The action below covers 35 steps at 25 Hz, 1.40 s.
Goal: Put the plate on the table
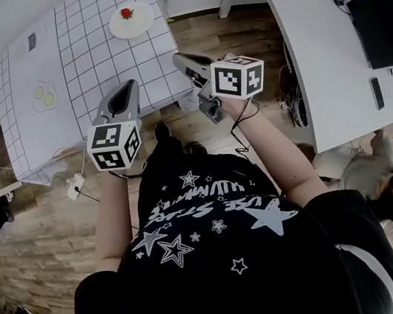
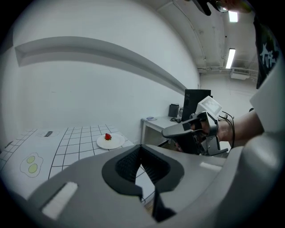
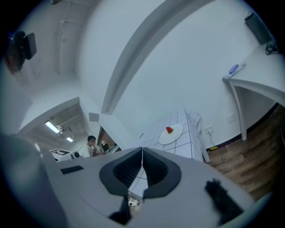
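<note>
1. While you stand on the wooden floor (image 1: 44, 232), the table (image 1: 90, 66) with its grid cloth lies ahead. The plate (image 1: 131, 22), bearing a strawberry (image 1: 127, 13), sits at its far end. A white desk (image 1: 312, 42) stands to the right.
2. The left gripper (image 1: 124, 90) and right gripper (image 1: 181, 59) hover by the table's near edge, both clenched on nothing.
3. Your torso hides the floor beneath you.

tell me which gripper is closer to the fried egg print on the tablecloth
Left. The left gripper hovers just right of the fried egg print; the right gripper is farther right, beyond the left one.
</note>
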### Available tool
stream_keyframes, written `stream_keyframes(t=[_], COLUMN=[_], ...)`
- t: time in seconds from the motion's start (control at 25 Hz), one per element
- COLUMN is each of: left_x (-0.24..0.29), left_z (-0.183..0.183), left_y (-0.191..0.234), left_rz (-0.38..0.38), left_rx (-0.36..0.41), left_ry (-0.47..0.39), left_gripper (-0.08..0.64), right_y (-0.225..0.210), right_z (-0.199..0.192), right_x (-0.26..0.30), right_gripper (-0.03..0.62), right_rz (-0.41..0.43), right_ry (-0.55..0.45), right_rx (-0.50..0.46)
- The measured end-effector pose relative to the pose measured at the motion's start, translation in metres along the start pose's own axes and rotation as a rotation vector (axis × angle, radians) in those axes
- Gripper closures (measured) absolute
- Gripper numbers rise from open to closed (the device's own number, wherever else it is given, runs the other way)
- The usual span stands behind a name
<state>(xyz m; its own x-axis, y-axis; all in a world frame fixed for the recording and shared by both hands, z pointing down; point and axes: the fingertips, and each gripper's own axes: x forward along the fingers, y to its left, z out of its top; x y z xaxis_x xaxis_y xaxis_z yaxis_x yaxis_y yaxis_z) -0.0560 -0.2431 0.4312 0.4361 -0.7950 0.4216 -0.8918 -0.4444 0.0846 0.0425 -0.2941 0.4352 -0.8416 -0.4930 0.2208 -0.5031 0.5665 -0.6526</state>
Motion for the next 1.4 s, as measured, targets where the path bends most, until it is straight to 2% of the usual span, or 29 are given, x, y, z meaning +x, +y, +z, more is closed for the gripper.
stream_keyframes(t=[0.16, 0.32, 0.52, 0.76, 0.92, 1.16, 1.4], left_x=[-0.017, -0.032, -0.049, -0.085, -0.117, -0.170, -0.229], left_z=[-0.010, -0.024, -0.033, -0.045, -0.063, -0.077, -0.106], left_y=[-0.029, -0.046, -0.064, -0.071, -0.081, -0.111, -0.142], left_rz=[0.017, 0.040, 0.060, 0.108, 0.117, 0.118, 0.133], left_rx=[-0.010, -0.047, -0.022, -0.091, -0.115, -0.101, -0.112], left_ry=[-0.008, -0.006, -0.002, -0.039, -0.048, -0.083, -0.105], left_gripper=[0.551, 0.551, 0.551, 0.551, 0.551, 0.551, 0.551], right_y=[0.020, 0.030, 0.041, 0.058, 0.084, 0.127, 0.178], right_z=[-0.012, -0.029, -0.050, -0.059, -0.079, -0.112, -0.150], right_x=[-0.019, -0.030, -0.042, -0.054, -0.061, -0.085, -0.118], right_gripper=[0.577, 0.577, 0.577, 0.577, 0.577, 0.577, 0.577], right_rz=[0.031, 0.046, 0.120, 0.120, 0.114, 0.124, 0.149], right_ry=[-0.012, 0.009, 0.049, 0.052, 0.074, 0.057, 0.030], right_rx=[-0.129, -0.201, -0.208, -0.257, -0.309, -0.305, -0.319])
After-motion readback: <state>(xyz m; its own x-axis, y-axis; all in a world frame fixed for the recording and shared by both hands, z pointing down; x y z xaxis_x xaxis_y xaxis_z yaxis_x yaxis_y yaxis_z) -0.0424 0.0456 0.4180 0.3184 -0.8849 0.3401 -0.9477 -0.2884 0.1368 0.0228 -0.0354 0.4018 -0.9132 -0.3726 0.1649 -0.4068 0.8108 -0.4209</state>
